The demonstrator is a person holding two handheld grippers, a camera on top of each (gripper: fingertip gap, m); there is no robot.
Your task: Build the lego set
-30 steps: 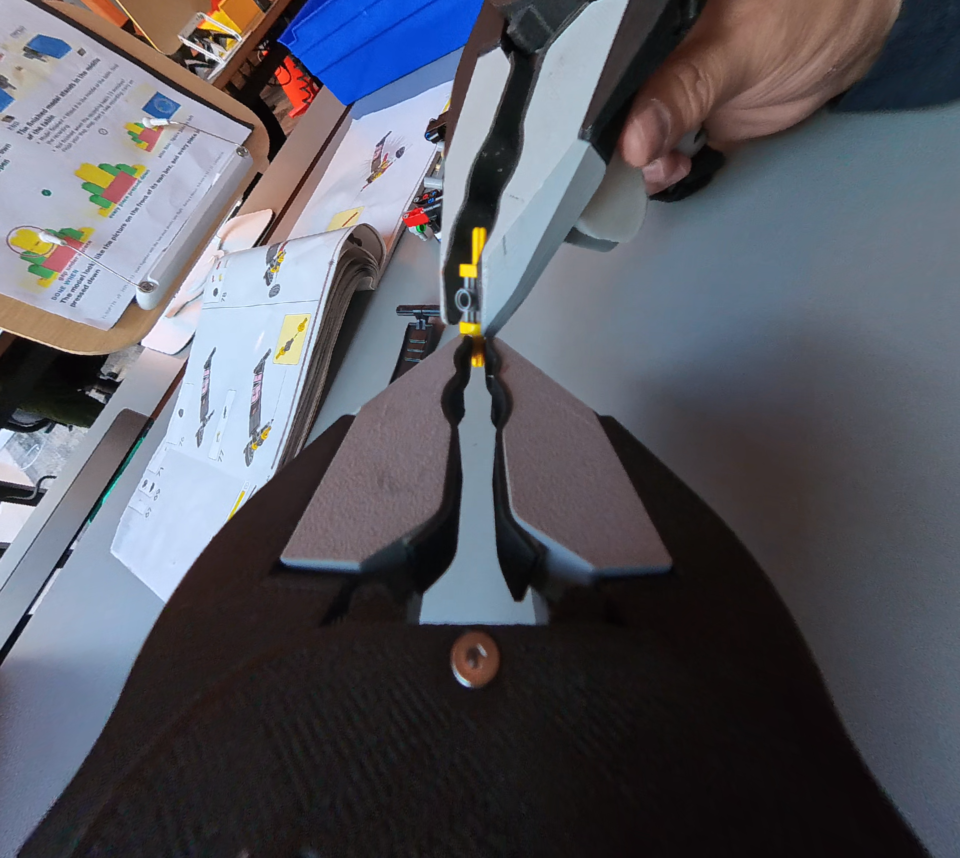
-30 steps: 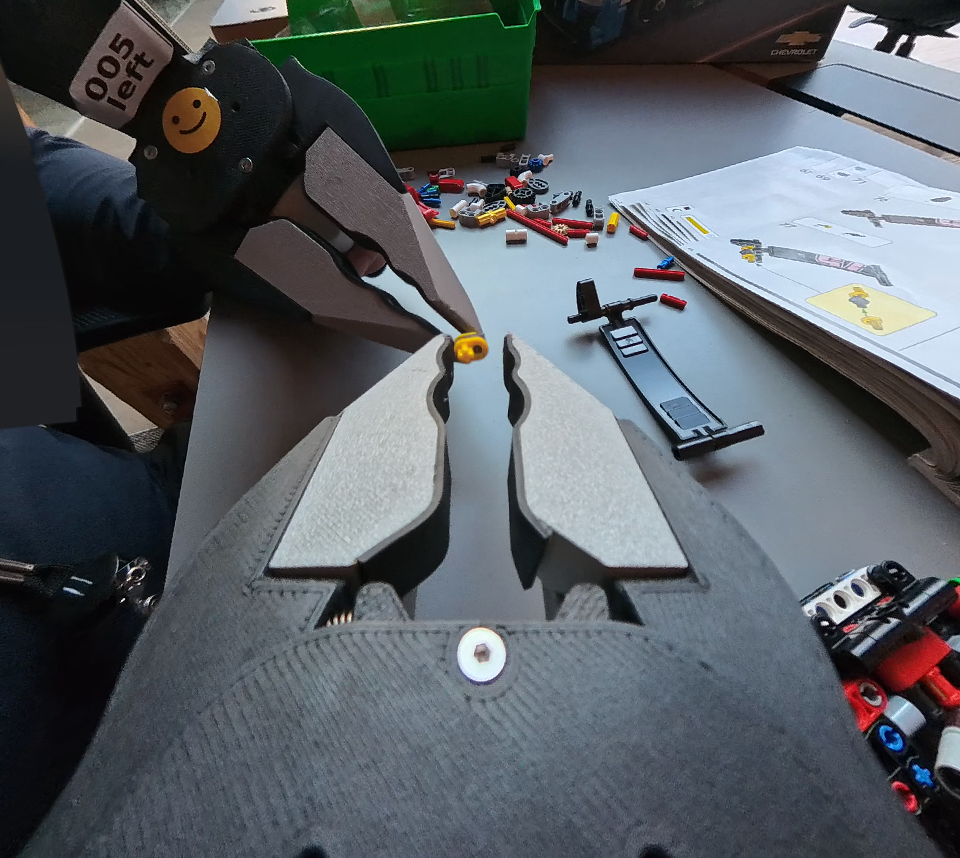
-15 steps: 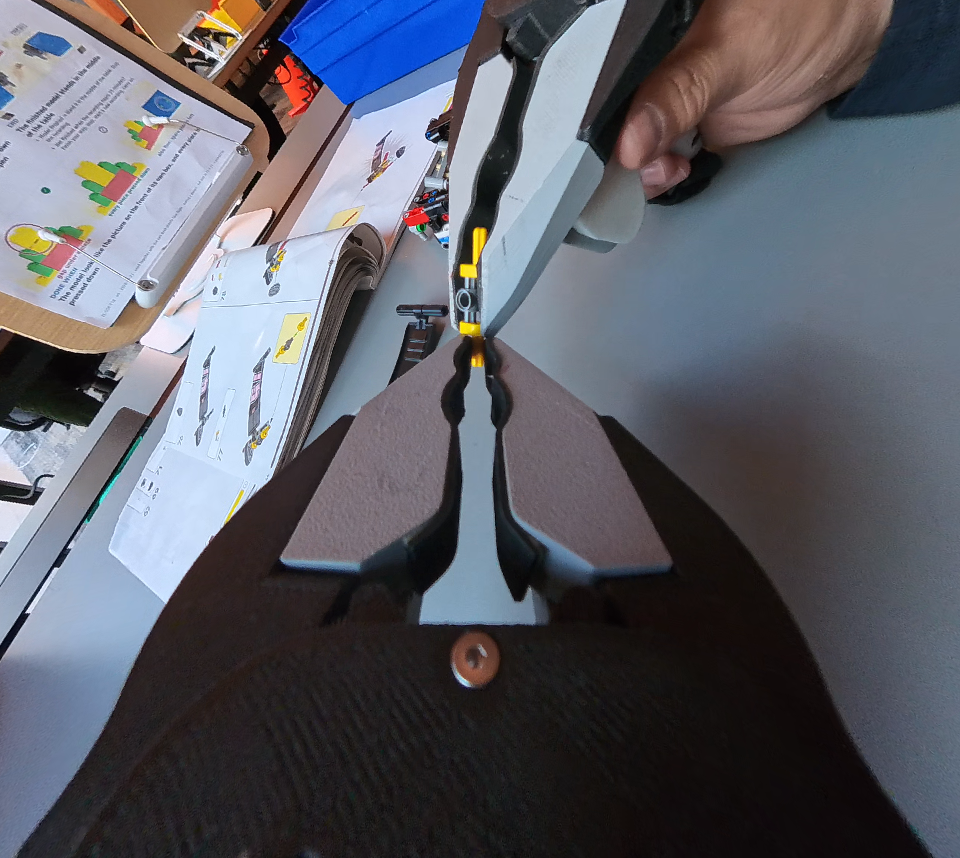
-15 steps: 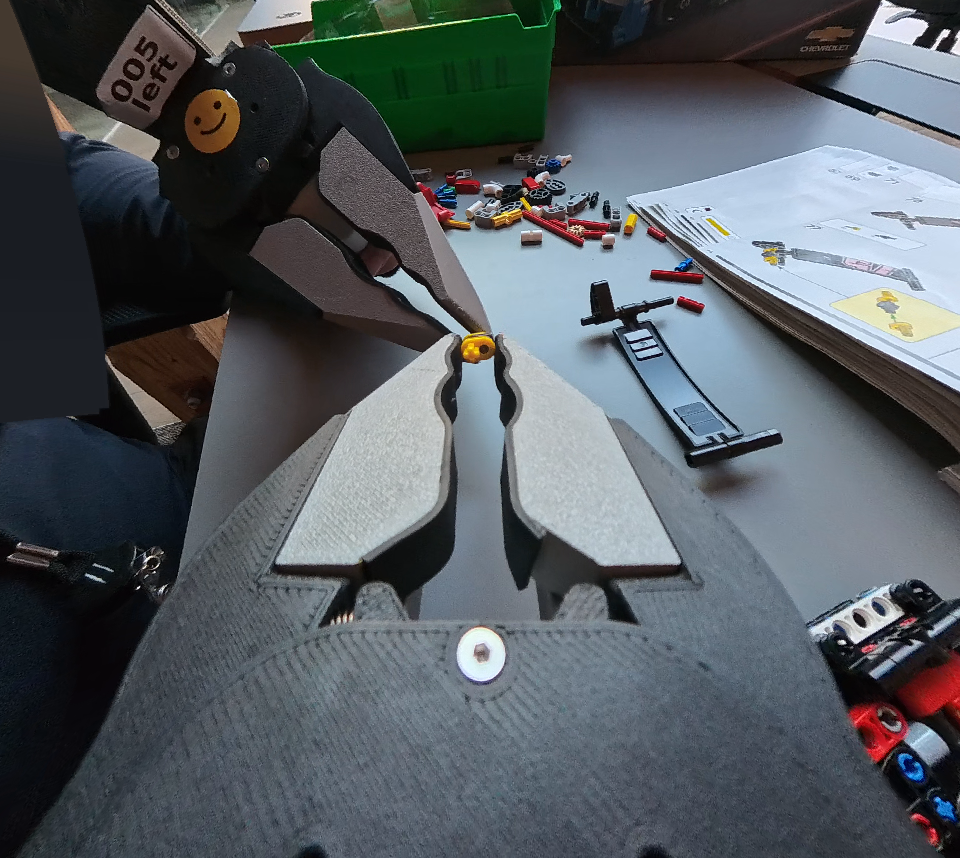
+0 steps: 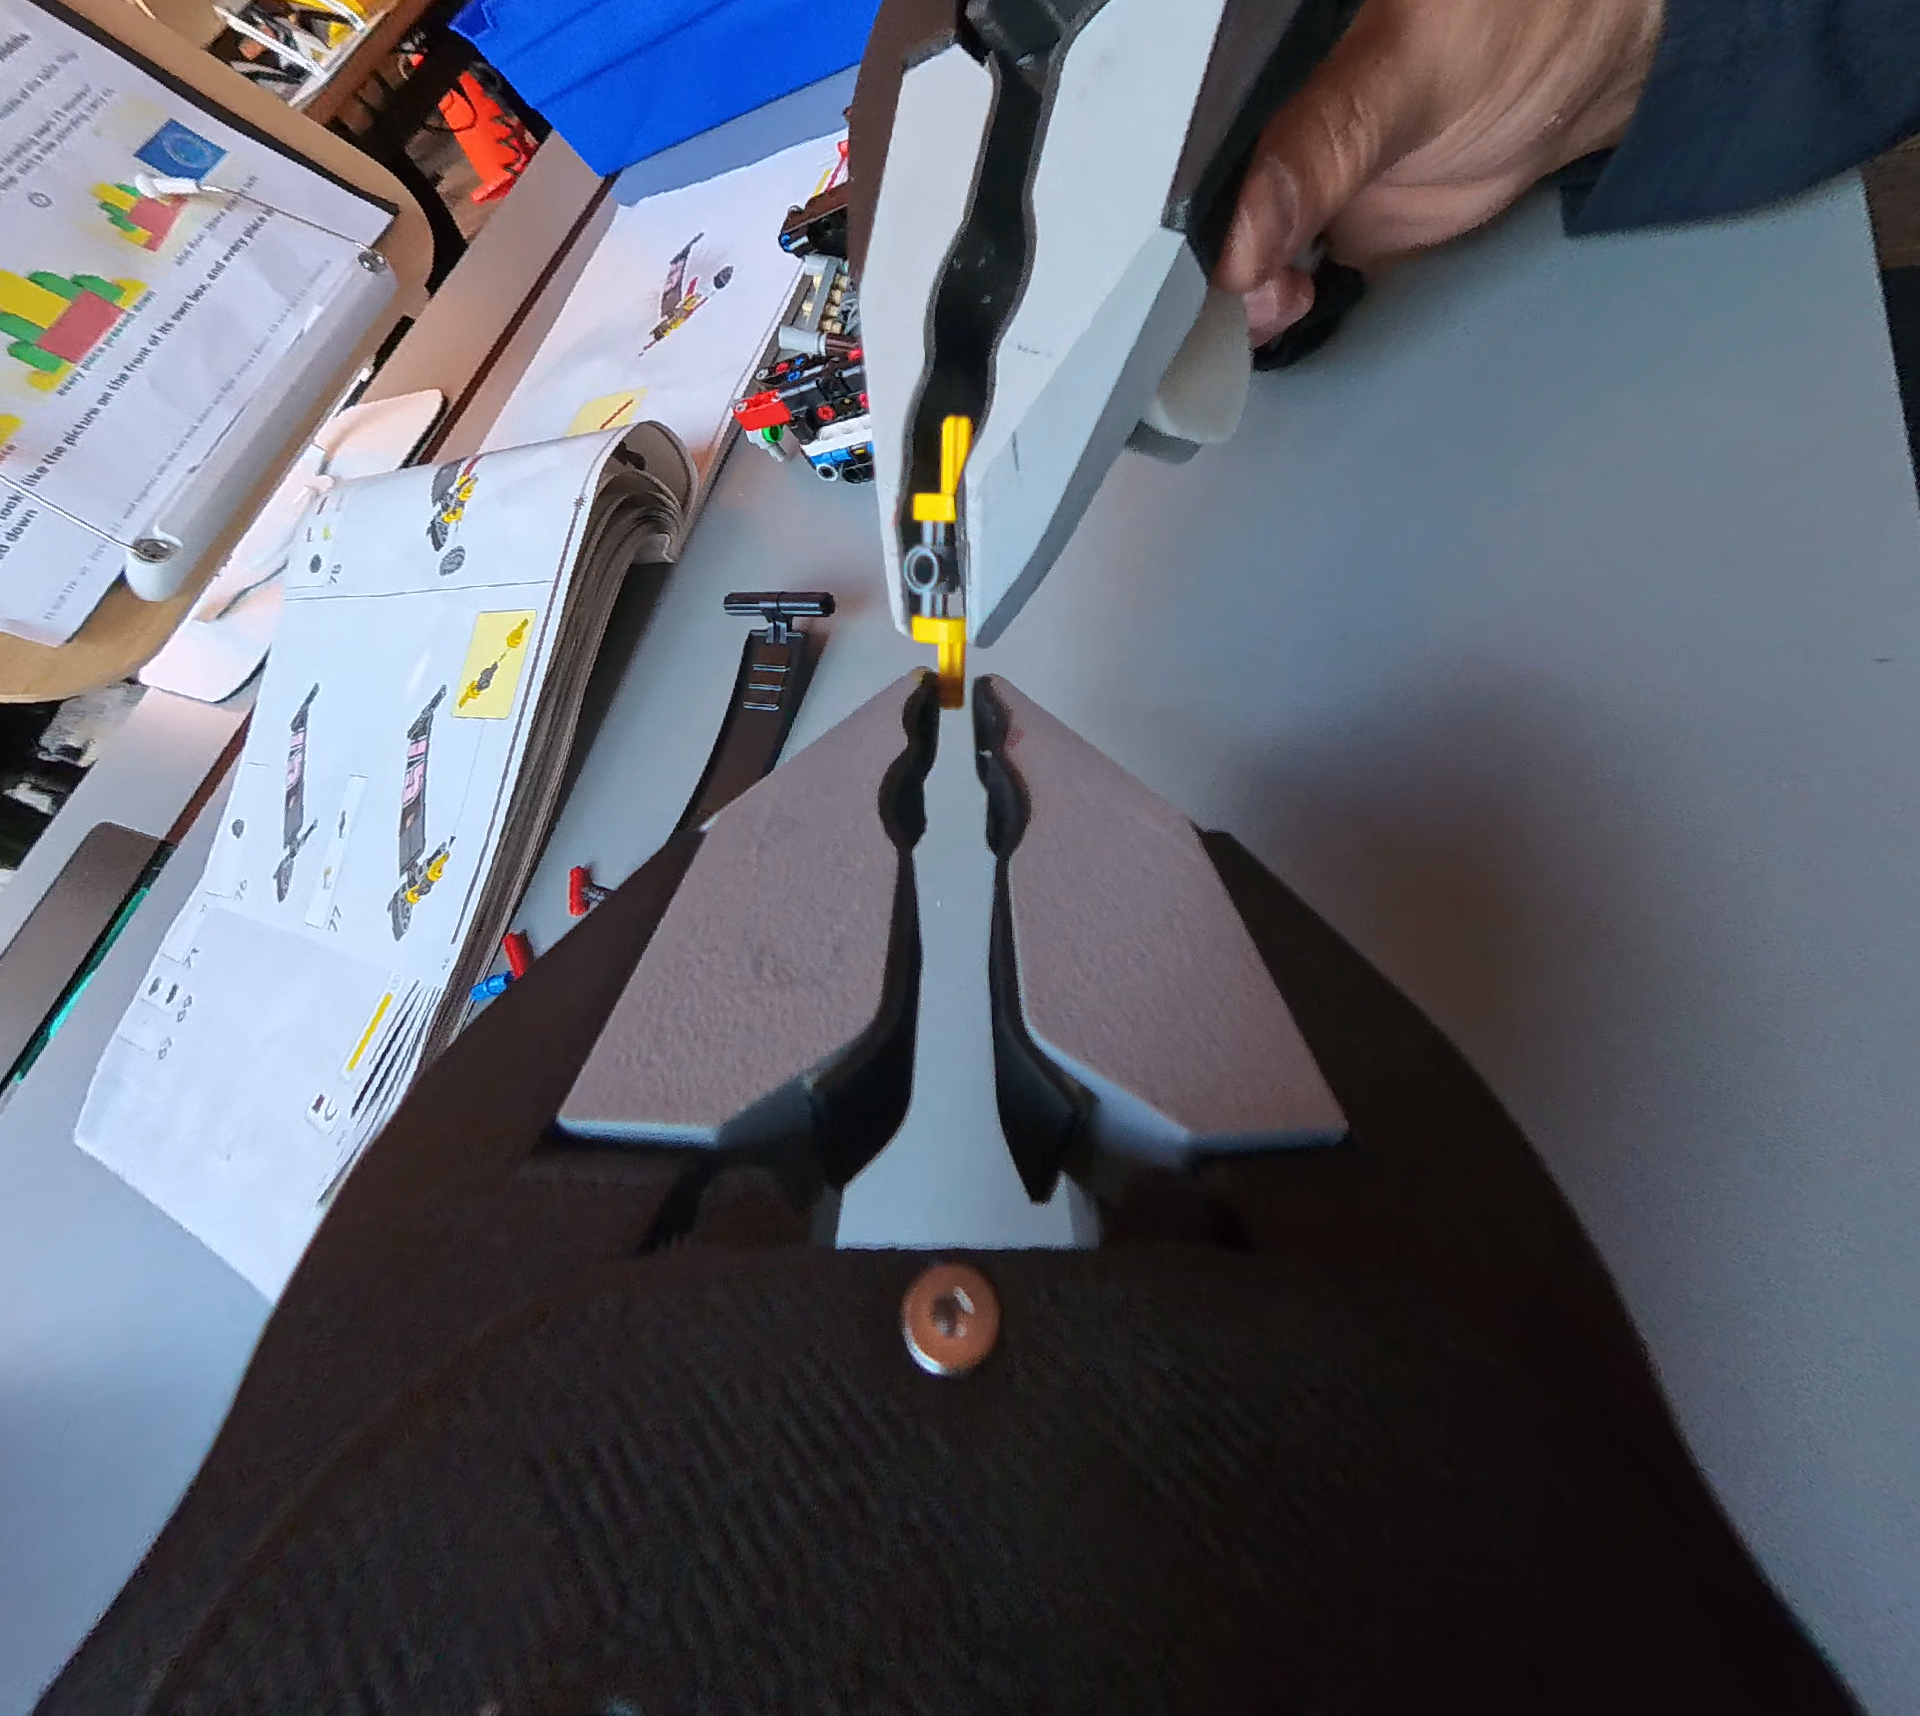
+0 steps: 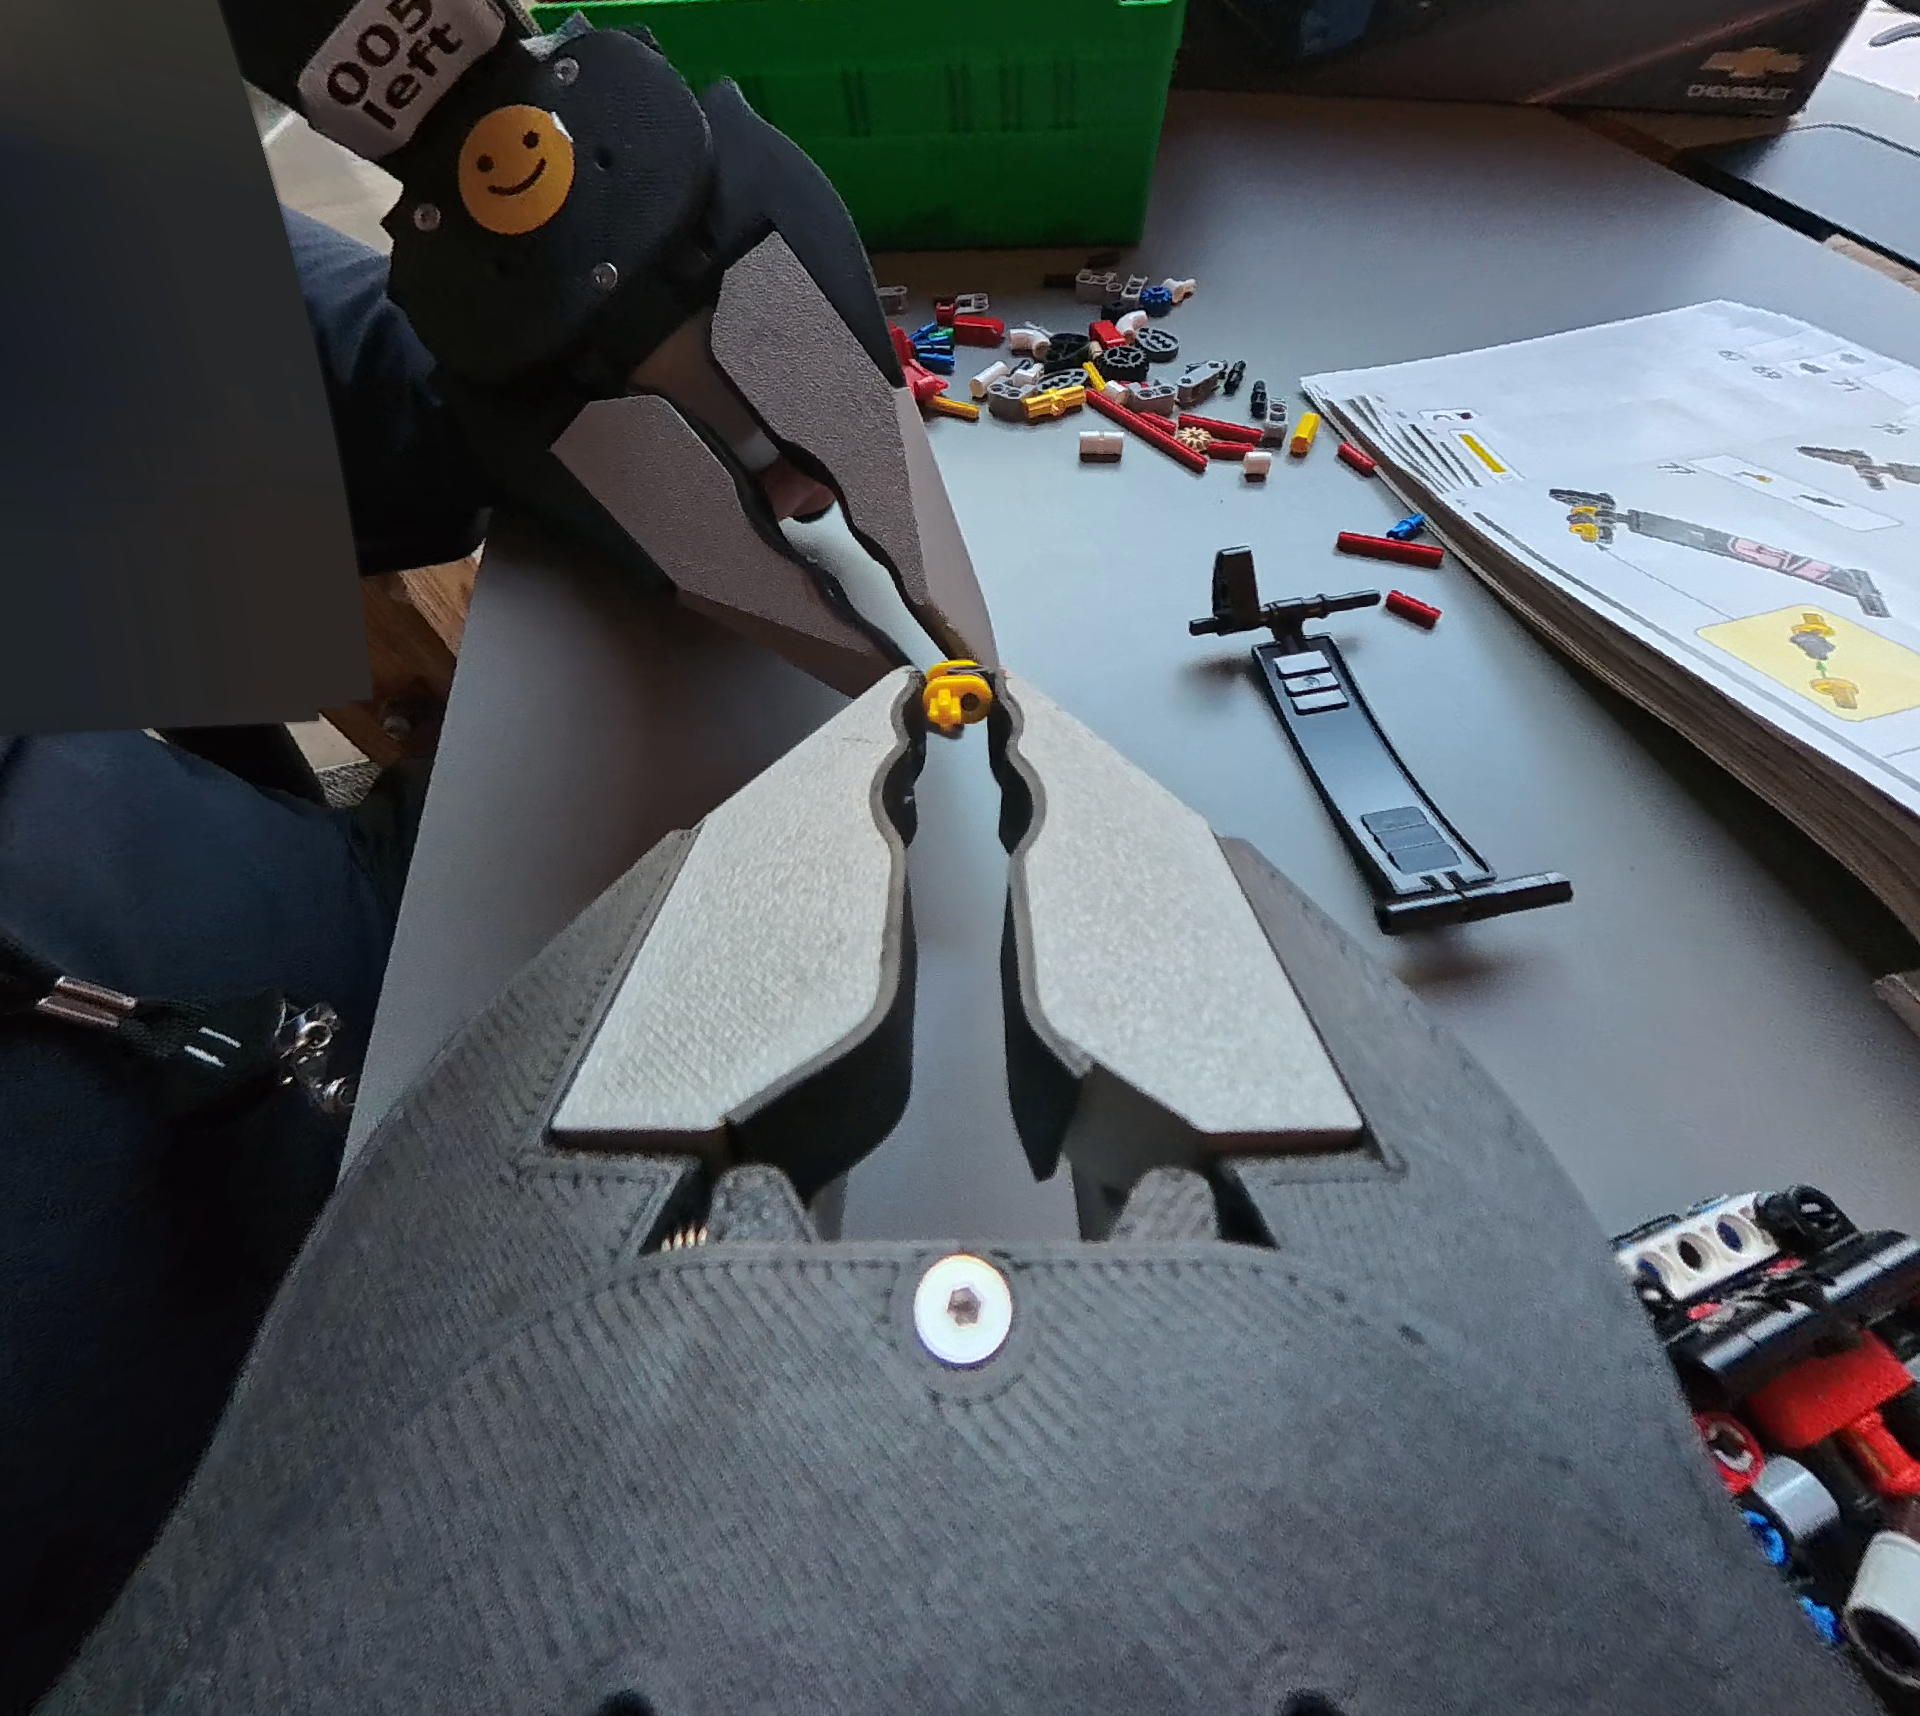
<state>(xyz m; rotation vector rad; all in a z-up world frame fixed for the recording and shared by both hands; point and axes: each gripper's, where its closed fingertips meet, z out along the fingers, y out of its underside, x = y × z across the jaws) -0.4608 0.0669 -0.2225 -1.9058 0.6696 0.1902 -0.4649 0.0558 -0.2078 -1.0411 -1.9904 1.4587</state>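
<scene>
— How many things are out there?

— Two tongs, one small yellow-and-grey piece (image 5: pixel 940 565) between them, one long black strap part (image 6: pixel 1351 752) lying flat, one open booklet (image 6: pixel 1662 461), one green bin (image 6: pixel 935 108) and a scatter of loose parts (image 6: pixel 1101 388) in front of it, all on the grey table (image 5: pixel 1558 731).

— Anything different from a second ago?

— Yes. The right tongs (image 6: pixel 961 700) stood wider then, with the piece just off one tip. Now they are drawn in around it.

— And the grip?

— The right tongs are open only a sliver, both fingers clamped on the piece, which is up off the table. The left tongs (image 5: pixel 948 692) are almost closed, nipping its lower yellow end. They meet tip to tip.
</scene>
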